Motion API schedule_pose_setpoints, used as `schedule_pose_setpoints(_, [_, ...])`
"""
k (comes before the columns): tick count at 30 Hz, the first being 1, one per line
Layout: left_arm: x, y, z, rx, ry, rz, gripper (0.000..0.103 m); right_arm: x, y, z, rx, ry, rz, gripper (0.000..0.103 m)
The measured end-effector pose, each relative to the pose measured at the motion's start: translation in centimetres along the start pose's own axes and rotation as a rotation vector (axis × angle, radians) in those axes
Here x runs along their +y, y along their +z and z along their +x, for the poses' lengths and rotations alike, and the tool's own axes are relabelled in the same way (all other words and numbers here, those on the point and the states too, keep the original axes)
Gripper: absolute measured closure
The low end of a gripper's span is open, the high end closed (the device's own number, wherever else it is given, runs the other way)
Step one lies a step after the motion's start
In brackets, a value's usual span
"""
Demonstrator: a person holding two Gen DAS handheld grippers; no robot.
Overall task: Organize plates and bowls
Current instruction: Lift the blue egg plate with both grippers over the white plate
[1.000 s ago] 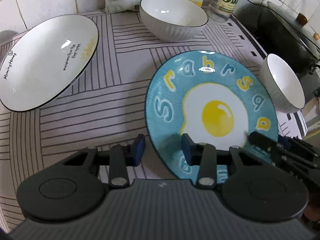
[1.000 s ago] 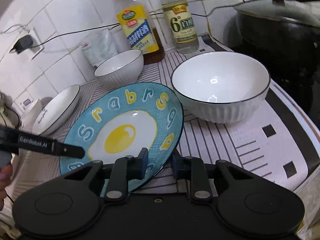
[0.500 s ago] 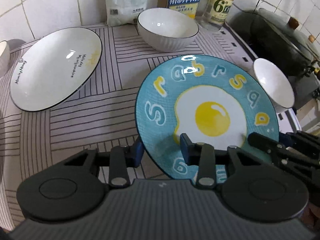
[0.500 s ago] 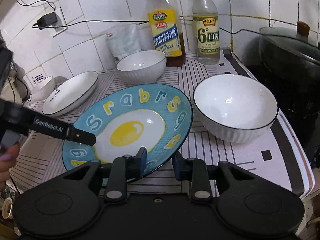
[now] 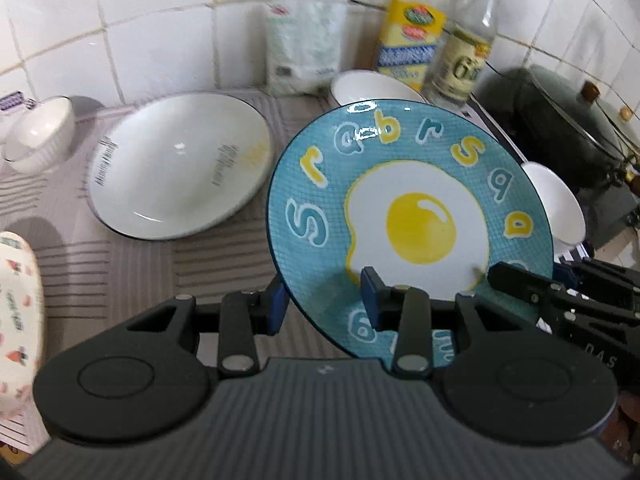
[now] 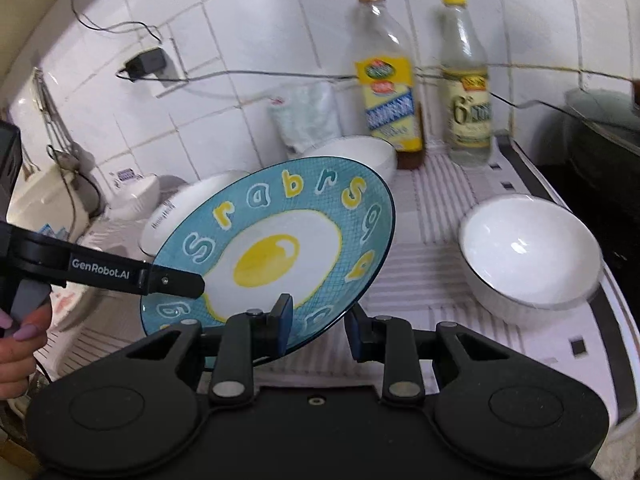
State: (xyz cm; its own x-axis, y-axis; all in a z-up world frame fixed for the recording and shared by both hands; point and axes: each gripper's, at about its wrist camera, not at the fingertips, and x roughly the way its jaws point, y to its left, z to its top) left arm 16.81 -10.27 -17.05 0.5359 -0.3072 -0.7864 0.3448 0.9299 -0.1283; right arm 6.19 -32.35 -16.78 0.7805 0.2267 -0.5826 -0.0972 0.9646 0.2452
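Note:
A blue plate with a fried-egg picture (image 5: 412, 216) (image 6: 280, 248) is held tilted in the air above the striped counter. My left gripper (image 5: 322, 304) is shut on its near left rim, and it also shows in the right wrist view (image 6: 176, 284). My right gripper (image 6: 320, 322) is shut on its near right rim, and it also shows in the left wrist view (image 5: 520, 284). A large white plate (image 5: 180, 164) lies to the left. A white bowl (image 6: 528, 252) sits to the right. Another white bowl (image 6: 352, 152) stands behind the blue plate.
Two bottles (image 6: 388, 76) (image 6: 468, 80) and a white bag (image 6: 308, 116) stand by the tiled wall. A dark pot with a glass lid (image 5: 568, 128) is at the right. A small white bowl (image 5: 40, 136) and a patterned dish (image 5: 16, 320) sit at the left.
Both grippers have lifted the blue plate off the counter and tilted it up, moving it left toward the large white plate. The views have risen and show more wall.

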Motion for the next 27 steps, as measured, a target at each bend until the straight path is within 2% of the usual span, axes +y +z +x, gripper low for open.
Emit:
schedule_pose_setpoints(8, [4.4, 1.8, -3.1, -0.048, 0.06, -0.041, 0.067, 4.0, 3.8, 2.1, -0.014, 0.098, -0.106, 0.07])
schedule_pose_setpoints(12, [6.9, 2.3, -3.5, -0.058, 0.077, -0.077, 0.067, 5.2, 5.4, 3.8, -0.005, 0.154, -0.128, 0.07])
schedule_pose_setpoints(16, [9.7, 2.6, -2.9, -0.057, 0.1, -0.119, 0.066, 6.8, 6.7, 6.5, 0.019, 0.202, -0.201, 0.07])
schedule_pose_setpoints(19, [11.4, 2.8, -2.2, -0.049, 0.102, -0.127, 0.066, 7.2, 7.4, 8.5, 0.032, 0.245, -0.199, 0.07])
schedule_pose_setpoints(23, [13.3, 2.8, -0.2, -0.01, 0.072, -0.194, 0.067, 7.8, 7.6, 10.6, 0.056, 0.261, -0.257, 0.07])
schedule_pose_setpoints(27, [14.2, 2.7, 1.6, 0.008, 0.084, -0.217, 0.067, 7.6, 7.5, 12.6, 0.088, 0.283, -0.268, 0.07])
